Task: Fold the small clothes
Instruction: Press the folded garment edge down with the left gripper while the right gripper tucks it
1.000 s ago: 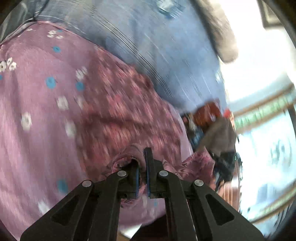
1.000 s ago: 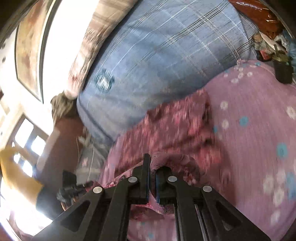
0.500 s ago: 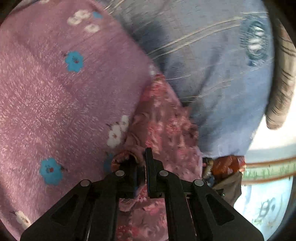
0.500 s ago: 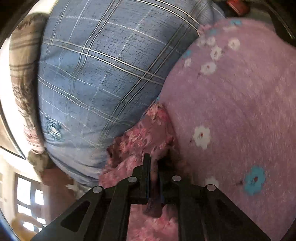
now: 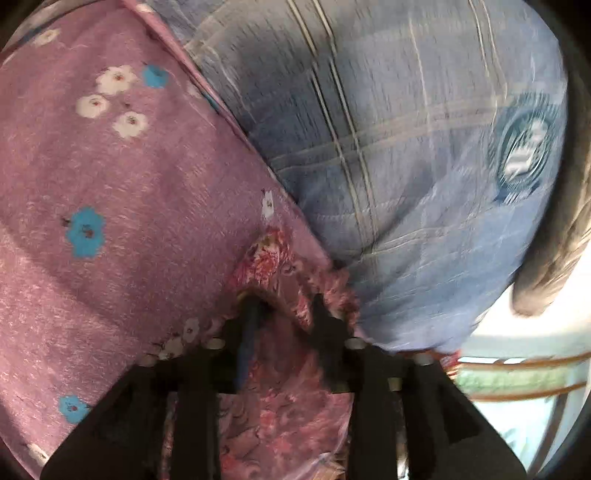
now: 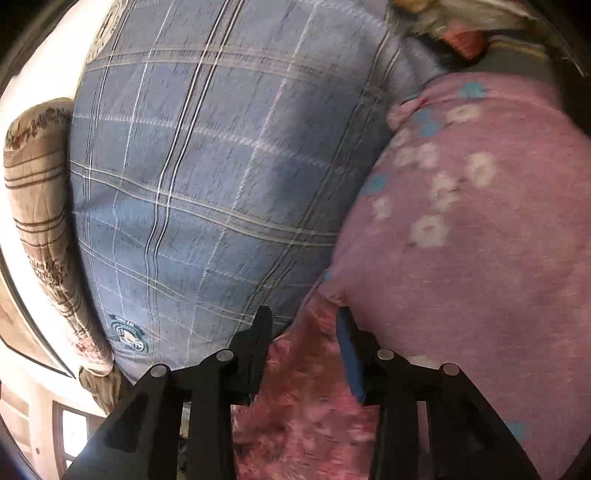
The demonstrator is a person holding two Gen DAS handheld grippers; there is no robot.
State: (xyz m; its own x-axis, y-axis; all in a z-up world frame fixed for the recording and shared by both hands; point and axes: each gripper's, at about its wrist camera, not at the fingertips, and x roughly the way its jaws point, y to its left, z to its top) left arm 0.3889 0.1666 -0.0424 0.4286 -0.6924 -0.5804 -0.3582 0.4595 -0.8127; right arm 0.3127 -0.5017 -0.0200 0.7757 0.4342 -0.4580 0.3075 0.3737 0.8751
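A small pink floral garment point(image 5: 280, 387) lies on a purple flowered blanket point(image 5: 110, 192), with its far edge beside a blue plaid pillow point(image 5: 388, 147). My left gripper point(image 5: 284, 306) is open, its fingers spread just above the garment's far edge. The cloth lies between and under them, not pinched. In the right wrist view the same garment point(image 6: 306, 398) lies below my right gripper point(image 6: 304, 317), which is also open, over the seam between the pillow point(image 6: 221, 184) and the blanket point(image 6: 480, 240).
A brown patterned quilt roll point(image 6: 37, 177) lies beyond the pillow by a white wall. Bright windows point(image 5: 517, 387) show past the bed's edge. Cluttered items point(image 6: 461, 33) sit at the far corner of the blanket.
Both grippers were shut on the garment and carried it toward the pillow. Now both have opened and the garment lies released on the blanket.
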